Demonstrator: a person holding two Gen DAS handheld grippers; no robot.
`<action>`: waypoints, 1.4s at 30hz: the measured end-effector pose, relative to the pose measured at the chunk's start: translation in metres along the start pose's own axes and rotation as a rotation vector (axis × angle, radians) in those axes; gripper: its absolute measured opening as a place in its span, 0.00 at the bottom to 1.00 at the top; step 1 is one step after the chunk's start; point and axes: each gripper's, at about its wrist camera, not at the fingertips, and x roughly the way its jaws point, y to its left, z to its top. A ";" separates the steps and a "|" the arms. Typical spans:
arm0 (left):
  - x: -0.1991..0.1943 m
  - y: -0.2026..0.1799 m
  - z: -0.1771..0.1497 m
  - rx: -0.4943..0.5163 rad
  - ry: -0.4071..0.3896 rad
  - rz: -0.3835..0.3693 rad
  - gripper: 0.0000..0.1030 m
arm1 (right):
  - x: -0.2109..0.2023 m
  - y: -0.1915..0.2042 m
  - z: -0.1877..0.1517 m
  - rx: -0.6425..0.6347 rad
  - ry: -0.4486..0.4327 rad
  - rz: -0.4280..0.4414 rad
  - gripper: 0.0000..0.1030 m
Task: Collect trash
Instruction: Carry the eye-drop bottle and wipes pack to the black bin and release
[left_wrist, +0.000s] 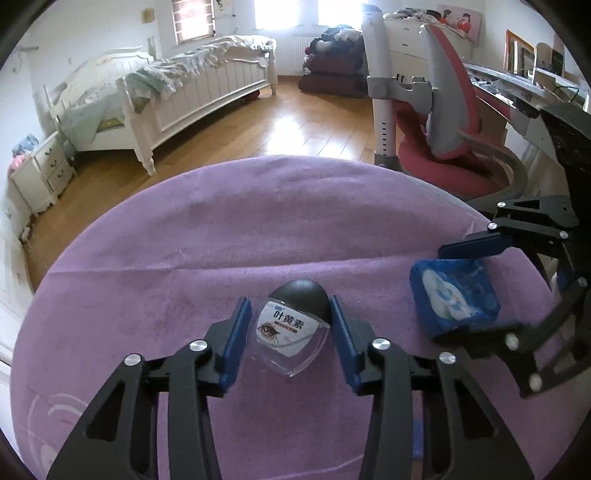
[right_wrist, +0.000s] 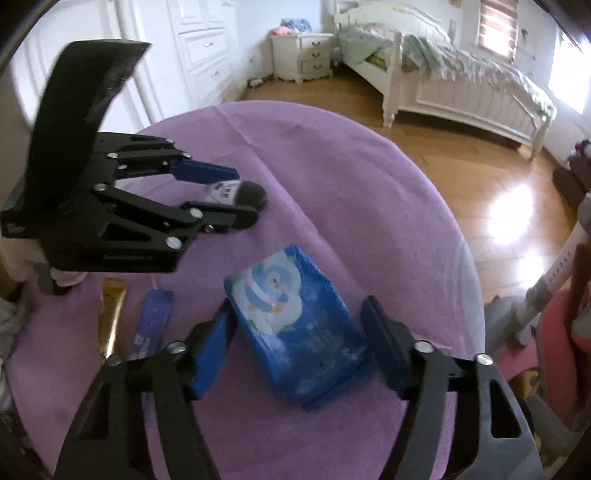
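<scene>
1. Left wrist view: my left gripper (left_wrist: 290, 332) straddles the small clear bottle (left_wrist: 291, 328) lying on the purple cloth (left_wrist: 147, 258), dark cap pointing away. Blue pads sit just beside its sides, a sliver of gap showing; nothing gripped.
2. Right wrist view: my right gripper (right_wrist: 299, 343) brackets the blue tissue pack (right_wrist: 295, 325), gaps on both sides, aligned across its narrow width.
3. 2 flat wrappers (right_wrist: 147, 325) wait beside it.

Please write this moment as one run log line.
left tongs: around bottle | right tongs: around tissue pack | neither lifted
</scene>
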 end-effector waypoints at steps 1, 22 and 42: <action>0.000 0.000 0.001 0.000 0.000 -0.001 0.42 | 0.001 -0.001 0.001 0.011 -0.006 -0.006 0.58; -0.066 -0.121 0.026 -0.043 -0.238 -0.256 0.42 | -0.143 -0.085 -0.099 0.686 -0.522 -0.020 0.46; -0.023 -0.267 0.057 0.016 -0.194 -0.444 0.42 | -0.218 -0.171 -0.253 0.945 -0.637 -0.271 0.46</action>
